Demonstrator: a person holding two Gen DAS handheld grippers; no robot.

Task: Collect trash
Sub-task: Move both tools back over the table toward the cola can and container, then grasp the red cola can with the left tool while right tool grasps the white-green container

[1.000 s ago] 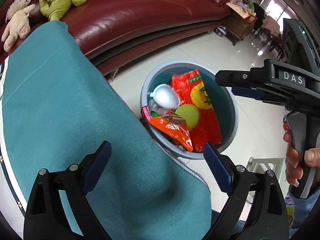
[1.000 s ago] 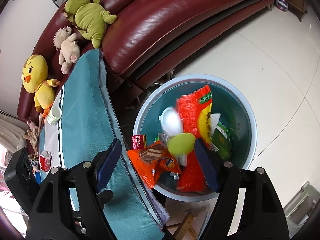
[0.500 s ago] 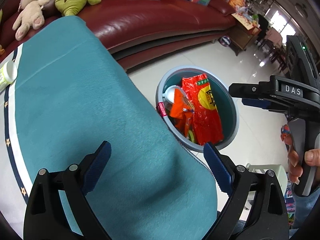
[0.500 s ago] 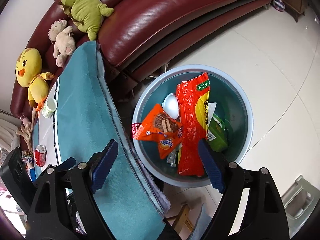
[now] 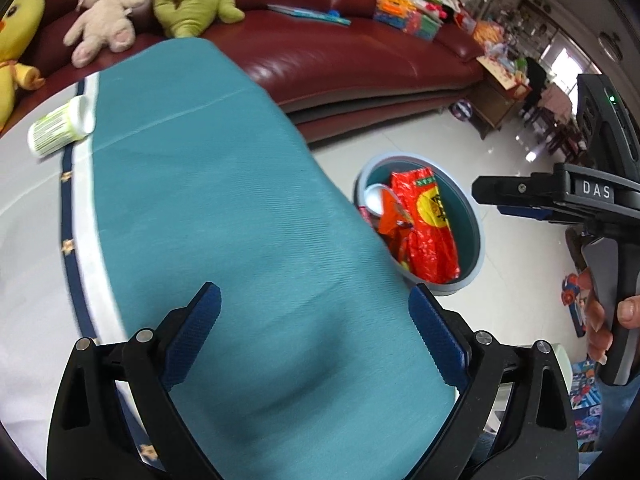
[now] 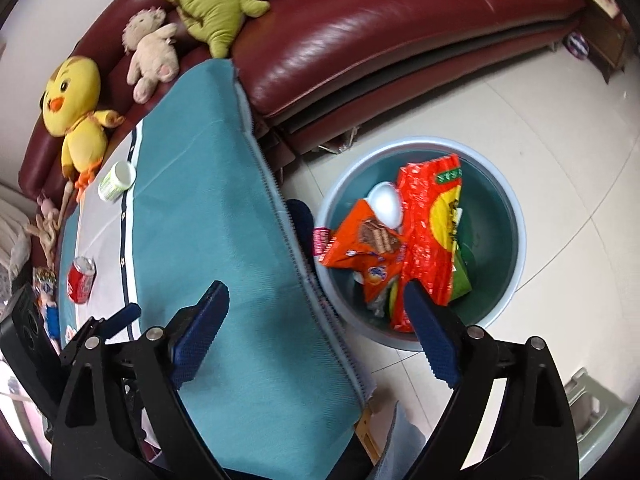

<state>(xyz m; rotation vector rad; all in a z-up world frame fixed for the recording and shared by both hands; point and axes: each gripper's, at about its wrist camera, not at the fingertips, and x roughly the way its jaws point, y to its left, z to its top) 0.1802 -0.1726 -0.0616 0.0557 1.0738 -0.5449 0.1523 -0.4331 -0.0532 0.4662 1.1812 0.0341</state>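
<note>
Beside table (image 6: 224, 216), bin (image 6: 508, 280): red wrapper (image 6: 430, 236) lengthwise upright.

Right of the counter (image 6: 224, 208), on the floor: bin (image 6: 508, 216) holding snack wrappers (image 6: 430, 232). On the counter's left part: soda can (image 6: 81, 280) near, tipped bottle (image 6: 117, 181) farther. Behind, along the sofa (image 6: 360, 36): three plush toys (image 6: 76, 116).
</note>
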